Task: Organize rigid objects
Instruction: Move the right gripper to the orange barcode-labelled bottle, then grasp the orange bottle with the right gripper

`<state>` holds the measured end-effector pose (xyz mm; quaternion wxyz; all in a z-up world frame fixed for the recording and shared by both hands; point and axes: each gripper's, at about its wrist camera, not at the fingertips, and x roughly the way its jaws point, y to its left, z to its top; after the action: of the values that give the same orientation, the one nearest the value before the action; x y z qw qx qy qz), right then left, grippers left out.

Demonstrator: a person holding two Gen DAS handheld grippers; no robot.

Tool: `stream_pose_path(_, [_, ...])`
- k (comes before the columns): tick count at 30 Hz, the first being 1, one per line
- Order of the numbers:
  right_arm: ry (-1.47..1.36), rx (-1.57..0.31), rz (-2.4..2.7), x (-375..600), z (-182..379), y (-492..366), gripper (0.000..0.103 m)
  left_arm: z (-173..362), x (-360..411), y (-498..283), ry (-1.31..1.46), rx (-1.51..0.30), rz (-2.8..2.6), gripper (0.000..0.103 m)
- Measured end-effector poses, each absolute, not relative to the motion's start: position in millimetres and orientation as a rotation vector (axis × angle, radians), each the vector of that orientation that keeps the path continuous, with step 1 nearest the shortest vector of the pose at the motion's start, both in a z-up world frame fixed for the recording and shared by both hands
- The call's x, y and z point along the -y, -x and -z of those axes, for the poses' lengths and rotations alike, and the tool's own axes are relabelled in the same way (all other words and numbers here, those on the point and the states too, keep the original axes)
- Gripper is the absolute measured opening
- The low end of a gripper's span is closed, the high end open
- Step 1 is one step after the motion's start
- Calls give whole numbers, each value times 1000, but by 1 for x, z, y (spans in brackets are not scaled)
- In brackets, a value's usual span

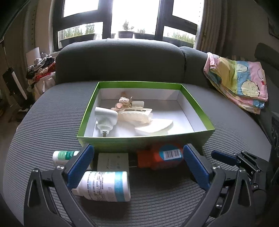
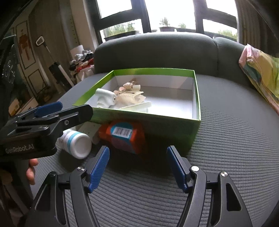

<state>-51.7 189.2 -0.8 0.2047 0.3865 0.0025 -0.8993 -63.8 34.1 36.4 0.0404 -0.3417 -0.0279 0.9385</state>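
A: We start at the green box [image 1: 144,139]. It sits open on the grey sofa seat [image 1: 52,122], near the backrest [image 1: 120,62]. Inside, toward its left half, we log a white plug-like device [image 1: 105,118], a cream hair claw clip [image 1: 134,115] with a small pinkish clip behind it, and a white curved piece [image 1: 153,127] lying nearest the front wall. The right half of the box floor is bare.

B: Agreed. Outside, against the box's front wall, we note an orange container [image 2: 123,138] with a teal label and barcode, lying on its side. Just left of it a flat cream card or packet [image 1: 112,162], then a white bottle with a blue band [image 1: 106,186], also on its side. A smaller white bottle with green print [image 1: 65,156] lies further left, partly hidden by a finger.

A: The left gripper [image 1: 137,167]: fingers spread wide, nothing pinched. From its own camera the blue-band bottle lies just by the left finger [image 1: 80,167]; we cannot tell if they touch.

B: The right gripper [image 2: 137,167]: fingers spread as well, holding nothing, hovering over the seat with the orange container just ahead of the tips. In the right wrist view the left gripper's body crosses at the left edge, a bit of a hand [image 2: 32,170] beneath it.

A: Further out: a folded pastel cloth [image 1: 238,82] on the sofa at right, a pile of clothes [image 1: 41,69] at left, windows [image 1: 132,15] behind.
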Motion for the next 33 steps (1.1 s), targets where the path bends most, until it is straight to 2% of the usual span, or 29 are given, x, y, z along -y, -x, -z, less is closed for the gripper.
stream_pose_path(8, [-1080,-2,2498,-190,4,52,69,-31,-44,62,1063,31,-2868,102])
stream_pose_path(17, [-1112,7,2474,-187,13,56,69,-21,-45,72,1123,51,-2826,102])
stream_pose_path(24, [-1152,75,2431,-185,20,64,69,-3,-36,94,1267,418,-2518,102])
stream_pose_path(33, [-1194,176,2359,-177,33,87,69,3,-27,116,1354,525,-2459,102])
